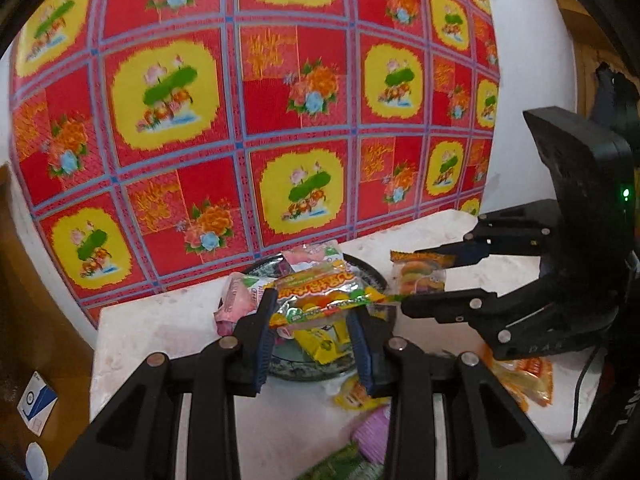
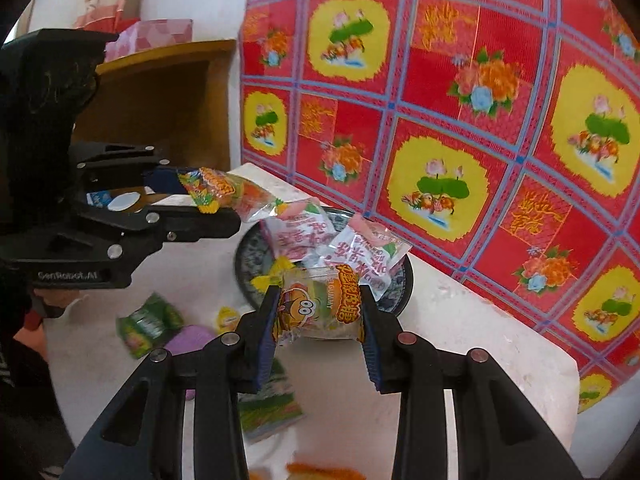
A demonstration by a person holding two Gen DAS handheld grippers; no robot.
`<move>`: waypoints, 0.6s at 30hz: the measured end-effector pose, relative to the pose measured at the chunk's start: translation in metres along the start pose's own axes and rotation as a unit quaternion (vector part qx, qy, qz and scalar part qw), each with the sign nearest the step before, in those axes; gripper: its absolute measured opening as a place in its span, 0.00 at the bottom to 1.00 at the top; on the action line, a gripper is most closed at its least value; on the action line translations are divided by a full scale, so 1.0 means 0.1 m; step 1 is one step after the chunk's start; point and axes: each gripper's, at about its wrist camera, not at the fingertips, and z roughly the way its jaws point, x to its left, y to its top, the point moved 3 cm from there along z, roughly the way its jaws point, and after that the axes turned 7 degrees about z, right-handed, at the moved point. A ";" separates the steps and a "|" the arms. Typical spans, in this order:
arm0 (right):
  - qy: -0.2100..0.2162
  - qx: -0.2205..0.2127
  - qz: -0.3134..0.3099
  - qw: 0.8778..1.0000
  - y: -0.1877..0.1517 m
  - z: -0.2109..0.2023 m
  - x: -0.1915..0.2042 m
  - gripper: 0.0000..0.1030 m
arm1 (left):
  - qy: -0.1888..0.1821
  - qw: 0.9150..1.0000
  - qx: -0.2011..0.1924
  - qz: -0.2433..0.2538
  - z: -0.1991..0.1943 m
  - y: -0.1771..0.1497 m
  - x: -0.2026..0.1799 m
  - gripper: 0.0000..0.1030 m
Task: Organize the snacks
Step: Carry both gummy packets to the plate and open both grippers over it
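Observation:
My left gripper (image 1: 316,312) is shut on a yellow-orange gummy packet (image 1: 320,294) and holds it above the patterned plate (image 1: 304,370). My right gripper (image 2: 318,312) is shut on a burger gummy packet (image 2: 316,308) just in front of the plate (image 2: 244,256). The plate holds pink-and-white snack packets (image 2: 320,236) and a yellow packet (image 1: 324,342). In the left wrist view the right gripper (image 1: 416,278) holds the burger packet (image 1: 420,276) to the plate's right. In the right wrist view the left gripper (image 2: 208,200) holds its packet (image 2: 224,192) over the plate's left edge.
Loose snacks lie on the white table (image 2: 460,320): a green packet (image 2: 148,324), a purple one (image 2: 190,340), a small yellow one (image 2: 228,318), an orange one (image 1: 528,376). A red floral cloth (image 1: 256,120) hangs behind. A wooden shelf (image 2: 168,92) stands at left.

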 end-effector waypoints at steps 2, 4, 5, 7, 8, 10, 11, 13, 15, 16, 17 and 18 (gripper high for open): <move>0.001 0.004 -0.003 1.000 0.02 0.10 -0.02 0.37 | -0.003 1.000 0.012 0.002 0.15 -0.01 0.02 0.34; 0.000 0.010 -0.008 1.000 0.05 0.24 -0.04 0.37 | -0.002 1.000 0.021 -0.009 0.27 -0.03 0.10 0.34; 0.001 0.013 -0.008 1.000 0.06 0.30 -0.05 0.37 | -0.006 0.999 0.024 -0.019 0.31 -0.05 0.15 0.34; -0.003 0.021 -0.006 1.000 0.06 0.42 -0.10 0.37 | -0.007 0.999 0.035 -0.031 0.36 -0.09 0.23 0.34; -0.007 0.024 -0.003 1.000 0.06 0.46 -0.13 0.37 | -0.006 0.999 0.041 -0.031 0.36 -0.12 0.26 0.34; -0.013 0.031 0.009 0.999 0.00 0.53 -0.21 0.37 | -0.012 0.999 0.044 -0.028 0.33 -0.17 0.30 0.35; -0.010 0.033 0.016 0.999 -0.02 0.55 -0.24 0.38 | -0.016 0.998 0.044 -0.029 0.32 -0.19 0.31 0.35; -0.013 0.041 0.031 0.999 -0.06 0.61 -0.32 0.38 | -0.018 0.998 0.052 -0.029 0.34 -0.21 0.32 0.35; -0.019 0.046 0.033 0.998 -0.08 0.64 -0.33 0.38 | -0.012 0.997 0.067 -0.022 0.39 -0.26 0.28 0.36; -0.022 0.044 0.033 0.998 -0.08 0.63 -0.34 0.38 | -0.008 0.997 0.074 -0.017 0.41 -0.29 0.25 0.36; -0.022 0.040 0.033 0.998 -0.08 0.62 -0.34 0.38 | -0.001 0.997 0.081 -0.010 0.44 -0.32 0.22 0.36; -0.017 0.035 0.033 0.999 -0.08 0.59 -0.33 0.40 | 0.006 0.996 0.089 -0.002 0.48 -0.35 0.18 0.37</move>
